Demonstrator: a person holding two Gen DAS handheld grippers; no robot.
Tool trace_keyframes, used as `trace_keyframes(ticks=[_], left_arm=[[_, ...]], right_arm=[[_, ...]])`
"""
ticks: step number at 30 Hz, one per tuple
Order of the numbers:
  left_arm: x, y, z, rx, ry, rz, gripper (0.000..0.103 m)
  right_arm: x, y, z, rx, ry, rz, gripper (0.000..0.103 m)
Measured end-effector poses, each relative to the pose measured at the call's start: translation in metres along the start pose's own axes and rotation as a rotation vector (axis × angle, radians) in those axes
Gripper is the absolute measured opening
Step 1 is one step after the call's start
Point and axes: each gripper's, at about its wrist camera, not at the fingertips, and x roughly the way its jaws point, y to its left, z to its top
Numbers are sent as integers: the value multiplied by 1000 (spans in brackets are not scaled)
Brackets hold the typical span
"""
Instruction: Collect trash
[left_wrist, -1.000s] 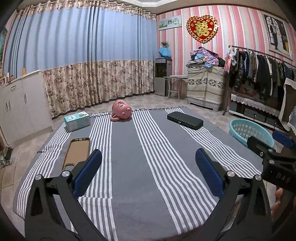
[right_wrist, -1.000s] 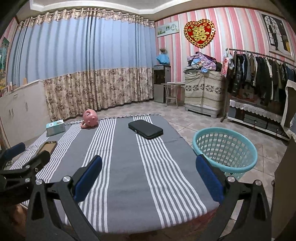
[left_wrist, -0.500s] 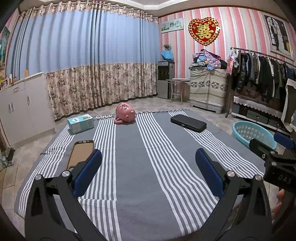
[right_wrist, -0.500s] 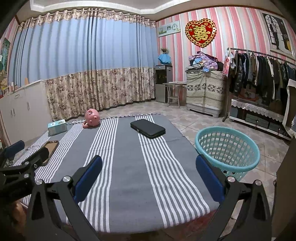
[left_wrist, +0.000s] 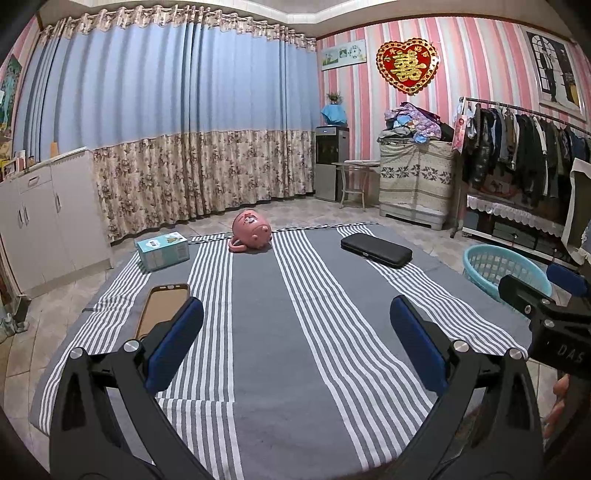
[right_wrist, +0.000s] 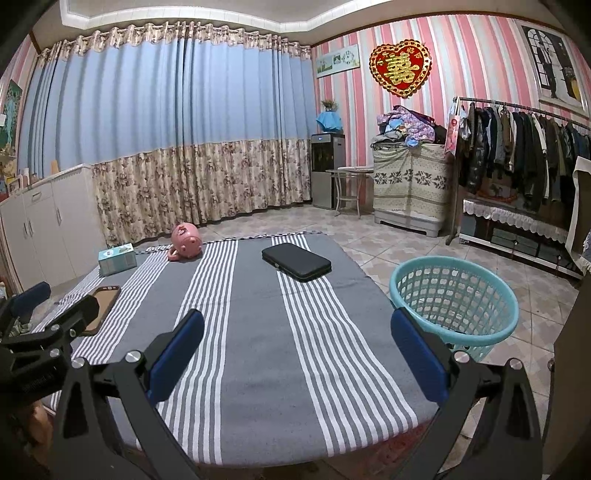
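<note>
A table under a grey striped cloth (left_wrist: 295, 332) carries a pink piggy bank (left_wrist: 250, 235), a light blue box (left_wrist: 162, 250), a brown phone case (left_wrist: 162, 304) and a black case (left_wrist: 376, 250). My left gripper (left_wrist: 295, 339) hangs open above the cloth's near middle, holding nothing. My right gripper (right_wrist: 295, 350) is open too, over the near right part of the cloth (right_wrist: 277, 332). A teal basket (right_wrist: 454, 302) stands on the floor just right of the table. From the right wrist view, the piggy bank (right_wrist: 184, 246), box (right_wrist: 117, 259), phone case (right_wrist: 101, 302) and black case (right_wrist: 295, 261) show.
White cabinets (left_wrist: 40, 221) line the left wall. A clothes rack (right_wrist: 524, 147) and a covered cabinet (right_wrist: 410, 184) stand at the right, a water dispenser (right_wrist: 327, 170) at the back. Tiled floor (right_wrist: 406, 247) surrounds the table. The other gripper's body (left_wrist: 546, 321) shows at the right edge.
Both wrist views have tilted up slightly and shifted, so the table items sit lower in frame. Both grippers remain open and empty.
</note>
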Motion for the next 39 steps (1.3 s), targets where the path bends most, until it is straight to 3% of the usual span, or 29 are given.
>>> trace_keyframes(ticks=[39], left_arm=[[-3, 3, 4, -11, -3, -1, 98]], right_arm=[[0, -3, 4, -4, -7, -8, 99]])
